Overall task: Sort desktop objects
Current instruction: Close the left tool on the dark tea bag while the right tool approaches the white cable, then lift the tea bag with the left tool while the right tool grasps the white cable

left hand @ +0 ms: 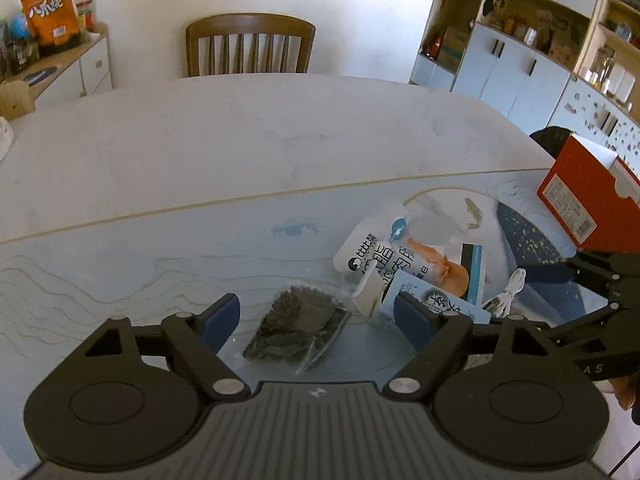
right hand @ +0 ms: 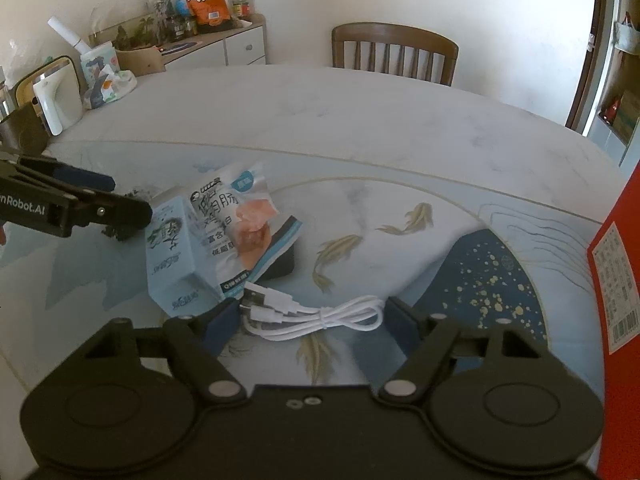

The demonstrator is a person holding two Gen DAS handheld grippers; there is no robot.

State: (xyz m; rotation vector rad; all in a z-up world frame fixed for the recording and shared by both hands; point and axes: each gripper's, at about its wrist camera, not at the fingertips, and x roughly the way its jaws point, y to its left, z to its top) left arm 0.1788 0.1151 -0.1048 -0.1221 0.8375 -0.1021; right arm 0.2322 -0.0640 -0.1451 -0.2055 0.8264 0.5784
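My left gripper (left hand: 318,322) is open around a dark clear-wrapped snack packet (left hand: 298,330) lying on the desk mat (left hand: 140,264). My right gripper (right hand: 310,324) is open around a coiled white USB cable (right hand: 316,316). Beyond both lie a white sausage packet (left hand: 384,252) (right hand: 236,220), a light blue carton (right hand: 172,256) (left hand: 432,304) and a dark box with a blue stripe (right hand: 280,256). The cable also shows in the left wrist view (left hand: 510,292). The left gripper shows at the left of the right wrist view (right hand: 120,216).
A red cardboard box (left hand: 584,200) (right hand: 616,280) stands at the right edge of the mat. A wooden chair (left hand: 250,46) is at the table's far side. A soap dispenser (right hand: 56,100) and tissue packs (right hand: 106,76) sit at the far left. Cabinets stand behind.
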